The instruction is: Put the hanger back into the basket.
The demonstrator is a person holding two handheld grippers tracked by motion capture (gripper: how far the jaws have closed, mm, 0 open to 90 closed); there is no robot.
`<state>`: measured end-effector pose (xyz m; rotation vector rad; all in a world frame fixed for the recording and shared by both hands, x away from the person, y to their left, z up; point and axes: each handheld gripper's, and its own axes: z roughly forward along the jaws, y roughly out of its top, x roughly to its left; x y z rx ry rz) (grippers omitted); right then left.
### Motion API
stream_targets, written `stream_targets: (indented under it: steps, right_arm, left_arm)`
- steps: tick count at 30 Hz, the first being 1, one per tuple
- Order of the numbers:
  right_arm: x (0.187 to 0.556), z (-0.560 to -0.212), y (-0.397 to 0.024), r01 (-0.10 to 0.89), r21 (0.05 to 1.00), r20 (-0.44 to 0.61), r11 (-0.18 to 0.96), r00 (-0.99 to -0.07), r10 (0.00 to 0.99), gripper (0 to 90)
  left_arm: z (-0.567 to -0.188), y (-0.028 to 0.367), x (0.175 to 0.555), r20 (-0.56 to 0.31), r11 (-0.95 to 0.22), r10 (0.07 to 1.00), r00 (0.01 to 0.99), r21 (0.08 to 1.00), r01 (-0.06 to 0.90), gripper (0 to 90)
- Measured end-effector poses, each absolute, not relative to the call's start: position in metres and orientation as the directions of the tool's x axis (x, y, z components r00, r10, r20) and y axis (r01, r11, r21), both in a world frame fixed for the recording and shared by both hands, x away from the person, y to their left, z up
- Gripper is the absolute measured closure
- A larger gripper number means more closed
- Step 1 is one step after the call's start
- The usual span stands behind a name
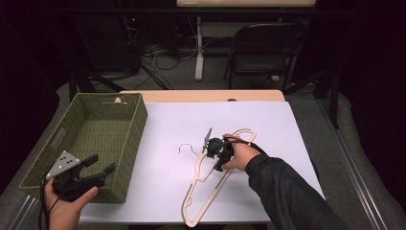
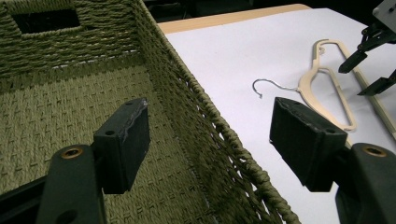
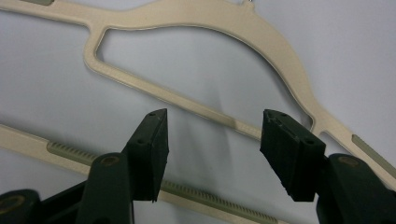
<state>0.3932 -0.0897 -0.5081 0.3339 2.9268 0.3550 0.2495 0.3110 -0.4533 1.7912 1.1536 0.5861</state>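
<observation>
Left hand-held gripper (image 1: 98, 165): held at the near left edge of the surface, jaws spread wide with nothing between them; in the left gripper view one jaw hangs over the inside of the basket, the other over the white sheet, the basket's near wall running between them
Person's left hand (image 1: 67, 203): wrapped round the body of the left hand-held gripper from below
Basket (image 2: 219, 126): green woven, rectangular, with a slot handle in its far wall; directly under and ahead of the left hand-held gripper
Right hand-held gripper (image 3: 212, 154): released, jaws apart and gripping nothing, poised low over the hanger; between the jaws lie white sheet and a stretch of the hanger's inner bar
Person's right hand (image 1: 242, 154): dark sleeve, holding the right hand-held gripper over the hanger's upper half
Hanger (image 1: 203, 194): pale wooden, flat on the white sheet (image 1: 268, 124), right beneath the right hand-held gripper; its ribbed lower bar passes under the jaw bases, its curved shoulder lies beyond the tips
Hook (image 1: 186, 146): thin metal wire, beyond and left of the right hand-held gripper, well right of the basket
</observation>
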Motion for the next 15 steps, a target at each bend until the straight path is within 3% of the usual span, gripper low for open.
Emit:
stream_targets:
  steps: [15]
  right_arm:
    - [0.396,-0.522,-0.083,0.136,0.190,-0.188,0.972,-0.967,0.172,40.7]
  left_arm:
    - [-0.454,0.312,0.250,-0.077,-0.159,0.890,0.449,0.871,0.465,29.0]
